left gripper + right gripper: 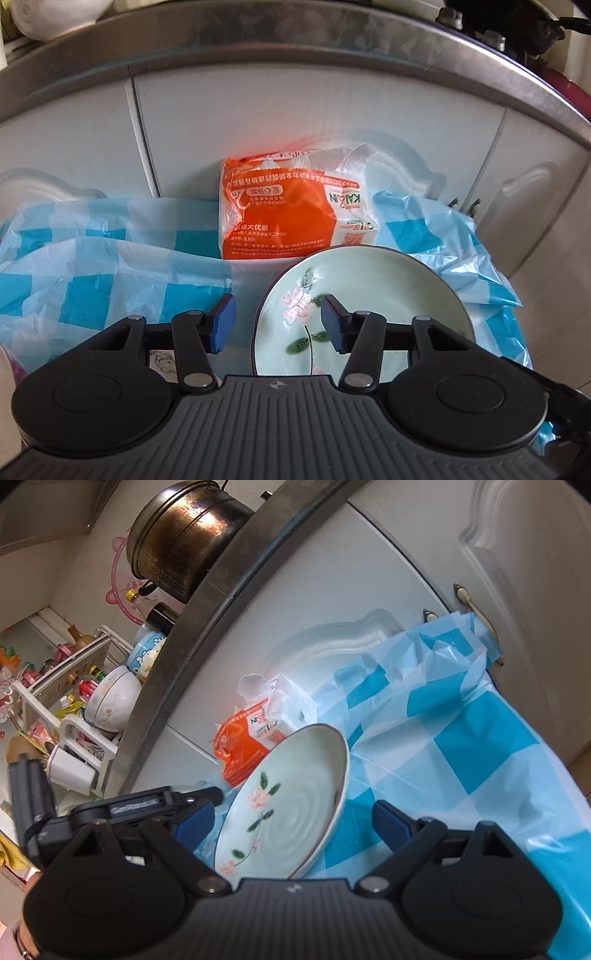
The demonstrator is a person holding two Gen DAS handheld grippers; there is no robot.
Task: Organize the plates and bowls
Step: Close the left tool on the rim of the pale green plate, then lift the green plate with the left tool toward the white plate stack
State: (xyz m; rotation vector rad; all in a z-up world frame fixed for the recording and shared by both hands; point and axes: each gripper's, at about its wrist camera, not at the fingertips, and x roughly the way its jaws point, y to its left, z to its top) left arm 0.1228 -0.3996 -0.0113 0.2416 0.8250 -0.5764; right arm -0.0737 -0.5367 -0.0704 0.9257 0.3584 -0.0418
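Right wrist: open right gripper (pixel 291 821) straddles tilted plate (pixel 291 801)

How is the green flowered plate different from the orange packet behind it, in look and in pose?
The plate is round, rigid and pale green with painted pink flowers and green leaves; the packet is a soft, crinkled rectangle, orange and white with printed text. The plate sits tilted with its face showing; the packet stands upright against the white cabinet door. The plate is nearer the grippers, the packet farther back. Both sit among the blue checked plastic sheet.
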